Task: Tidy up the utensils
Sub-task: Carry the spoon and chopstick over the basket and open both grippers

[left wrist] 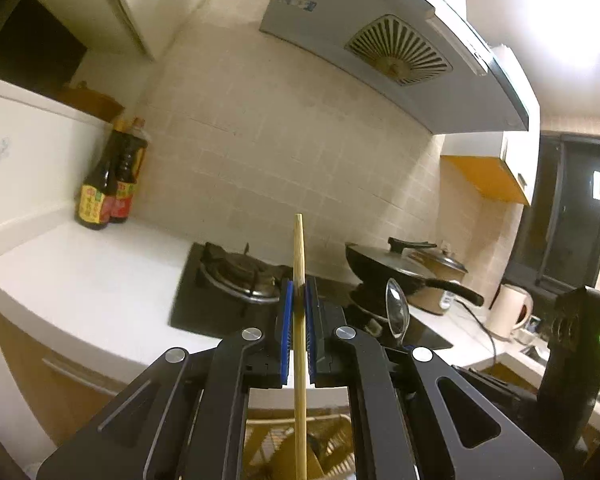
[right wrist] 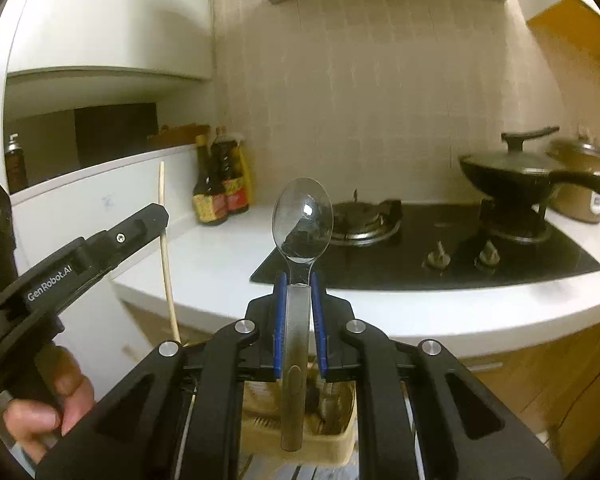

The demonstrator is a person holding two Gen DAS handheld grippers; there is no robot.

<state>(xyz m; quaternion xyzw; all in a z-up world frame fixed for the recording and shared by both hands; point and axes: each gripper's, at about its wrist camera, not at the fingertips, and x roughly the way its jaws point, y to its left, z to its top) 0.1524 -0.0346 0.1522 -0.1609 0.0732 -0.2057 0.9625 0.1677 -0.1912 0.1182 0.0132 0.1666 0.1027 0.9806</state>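
Note:
My left gripper point(left wrist: 299, 292) is shut on a wooden chopstick point(left wrist: 299, 248) that stands upright between the blue pads. It also shows in the right wrist view point(right wrist: 166, 240), at the left. My right gripper point(right wrist: 299, 280) is shut on a clear plastic spoon point(right wrist: 302, 220), bowl up, handle hanging down. The spoon also shows in the left wrist view point(left wrist: 397, 312). Below both grippers is a beige slotted utensil holder point(right wrist: 340, 446), seen in the left wrist view too point(left wrist: 332, 440).
A white counter point(right wrist: 220, 264) holds a black gas hob point(right wrist: 440, 248), a lidded black wok point(right wrist: 512, 168), a brown rice cooker point(right wrist: 580, 192) and dark sauce bottles point(right wrist: 220, 188). A range hood point(left wrist: 380, 48) hangs above. A white kettle point(left wrist: 508, 310) stands at the right.

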